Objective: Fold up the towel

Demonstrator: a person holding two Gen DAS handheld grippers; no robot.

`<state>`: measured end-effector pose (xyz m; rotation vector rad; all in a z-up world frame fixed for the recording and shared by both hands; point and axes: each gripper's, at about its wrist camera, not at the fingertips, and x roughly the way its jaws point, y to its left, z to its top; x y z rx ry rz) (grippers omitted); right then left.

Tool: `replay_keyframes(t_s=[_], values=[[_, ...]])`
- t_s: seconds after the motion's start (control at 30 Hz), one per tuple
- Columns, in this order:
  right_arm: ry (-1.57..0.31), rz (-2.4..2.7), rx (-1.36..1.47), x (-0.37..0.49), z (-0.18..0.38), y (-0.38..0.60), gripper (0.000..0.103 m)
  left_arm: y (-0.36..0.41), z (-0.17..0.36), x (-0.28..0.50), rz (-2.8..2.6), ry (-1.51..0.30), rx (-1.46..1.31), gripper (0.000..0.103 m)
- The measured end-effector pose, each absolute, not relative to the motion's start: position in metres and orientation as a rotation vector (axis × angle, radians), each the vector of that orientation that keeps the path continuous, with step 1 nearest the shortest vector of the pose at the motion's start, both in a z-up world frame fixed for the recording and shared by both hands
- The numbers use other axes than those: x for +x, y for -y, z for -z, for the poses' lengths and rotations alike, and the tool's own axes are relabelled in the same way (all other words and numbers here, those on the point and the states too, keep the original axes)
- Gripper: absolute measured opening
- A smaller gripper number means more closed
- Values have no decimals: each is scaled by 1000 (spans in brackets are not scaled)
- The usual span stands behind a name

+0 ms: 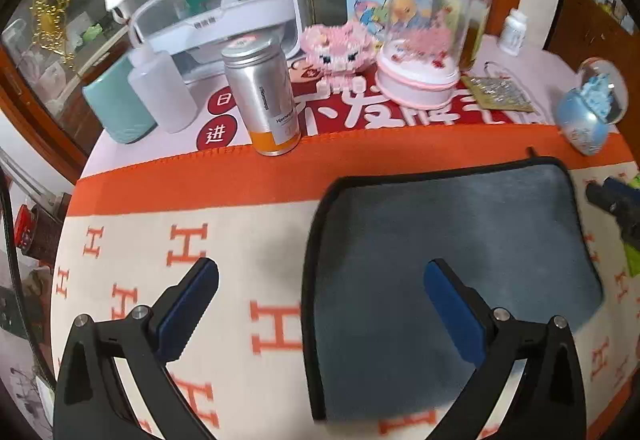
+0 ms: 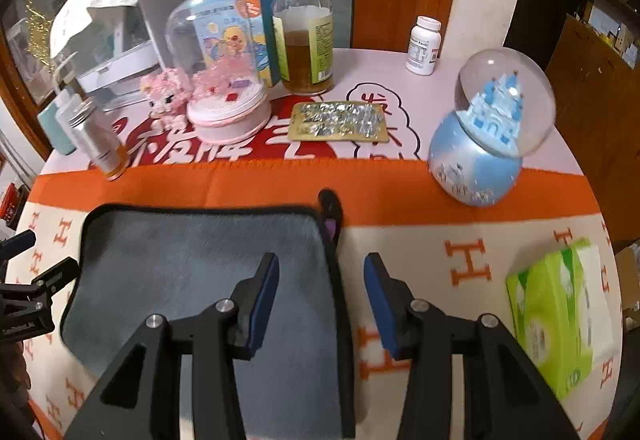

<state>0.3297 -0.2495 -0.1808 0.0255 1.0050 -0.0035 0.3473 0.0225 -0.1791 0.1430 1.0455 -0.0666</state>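
Note:
A grey towel with black trim lies flat on the cream and orange cloth. In the left wrist view my left gripper is open and empty above the towel's left edge, one finger over the cloth, the other over the towel. In the right wrist view the towel lies at lower left. My right gripper is open and empty, its fingers on either side of the towel's right edge. The left gripper shows at the far left there. The right gripper shows at the right edge of the left wrist view.
At the back stand a silver can, a pink toy, a domed pink ornament, a bottle, a blister pack and a blue snow globe. A green tissue pack lies right.

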Motion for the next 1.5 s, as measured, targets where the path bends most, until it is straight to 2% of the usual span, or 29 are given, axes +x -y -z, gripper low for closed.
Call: replay_keyframes(t_s=[0.2, 0.67, 0.9, 1.5], values=[[-1009, -11, 55, 279, 161, 241, 45, -19, 143, 292, 85, -1005, 84, 102], [-872, -12, 76, 153, 69, 234, 61, -8, 54, 163, 62, -920, 94, 102], [-831, -15, 65, 102, 38, 236, 62, -4, 18, 101, 52, -857, 81, 102], [-801, -83, 34, 4, 14, 211, 62, -4, -9, 1, 29, -852, 56, 102]])
